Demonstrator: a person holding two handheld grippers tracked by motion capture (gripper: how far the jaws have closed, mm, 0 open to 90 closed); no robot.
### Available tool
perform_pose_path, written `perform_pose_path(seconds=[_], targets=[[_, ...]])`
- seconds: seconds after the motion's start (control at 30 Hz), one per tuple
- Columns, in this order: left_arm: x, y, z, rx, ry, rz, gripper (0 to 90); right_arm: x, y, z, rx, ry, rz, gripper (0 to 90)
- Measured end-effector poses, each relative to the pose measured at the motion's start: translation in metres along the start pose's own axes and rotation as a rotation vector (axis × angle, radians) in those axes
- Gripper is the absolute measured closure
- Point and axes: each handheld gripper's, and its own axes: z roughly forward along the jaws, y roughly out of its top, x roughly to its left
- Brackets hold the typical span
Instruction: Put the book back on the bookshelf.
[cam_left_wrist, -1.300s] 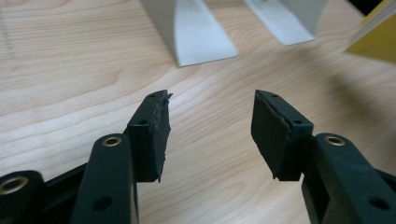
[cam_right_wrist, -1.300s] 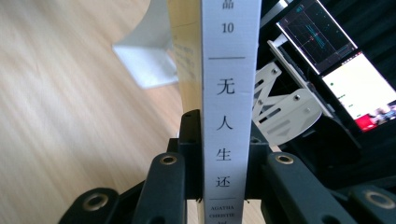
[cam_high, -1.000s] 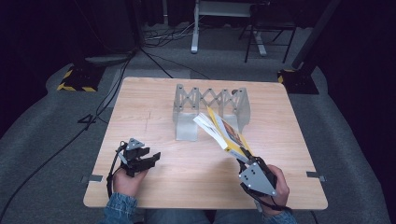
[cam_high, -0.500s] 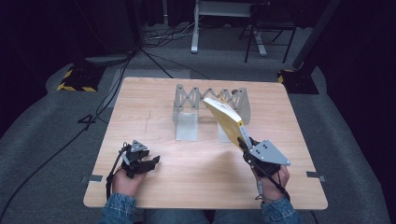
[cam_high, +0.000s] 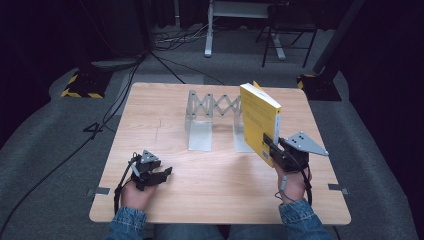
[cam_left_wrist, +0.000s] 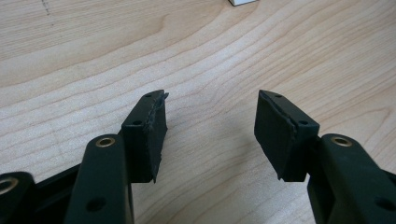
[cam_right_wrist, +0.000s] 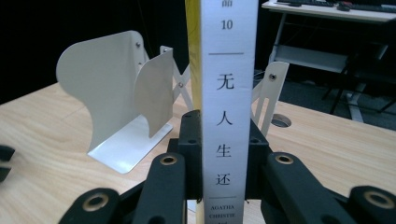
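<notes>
**Q:** Book (cam_high: 259, 122) position: where is the yellow volume sitting at this moment?

**A:** It is standing upright above the right half of the wooden table (cam_high: 165, 107), lifted at its lower corner by the right gripper (cam_high: 274, 148). In the high view it is overlapping the right end of the metal expanding bookend rack (cam_high: 212, 120), so whether it is touching the rack cannot be told.

**Q:** How is the right gripper engaging it?

**A:** Its two black jaws are pressing against both covers, with the white spine (cam_right_wrist: 228, 107) facing the right gripper view's camera and running vertically between them. Printed characters are showing down that spine. The rack's pale plates (cam_right_wrist: 109, 88) are standing just behind and to the left of the book in that view.

**Q:** What is the left gripper (cam_high: 159, 176) doing?

**A:** It is resting low over the near-left part of the table, well apart from the book. In the left gripper view its jaws are standing spread, with bare wood grain showing between the pads (cam_left_wrist: 152, 135) and nothing held.
</notes>
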Motion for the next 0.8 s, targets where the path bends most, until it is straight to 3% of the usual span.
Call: perform_pose_path(seconds=[0.23, 0.43, 0.8], targets=[[0.0, 0.0, 0.0, -0.004, -0.005, 0.0, 43.3, -0.004, 0.005, 0.015, 0.0, -0.031, 0.048, 76.2], [0.0, 0.0, 0.0, -0.003, -0.006, 0.003, 43.0, -0.008, 0.005, 0.03, -0.008, -0.031, 0.126, 76.2], [-0.002, 0.0, 0.003, -0.011, 0.001, 0.022, 42.2, 0.0, 0.006, 0.056, -0.048, -0.091, 0.083, 76.1]])
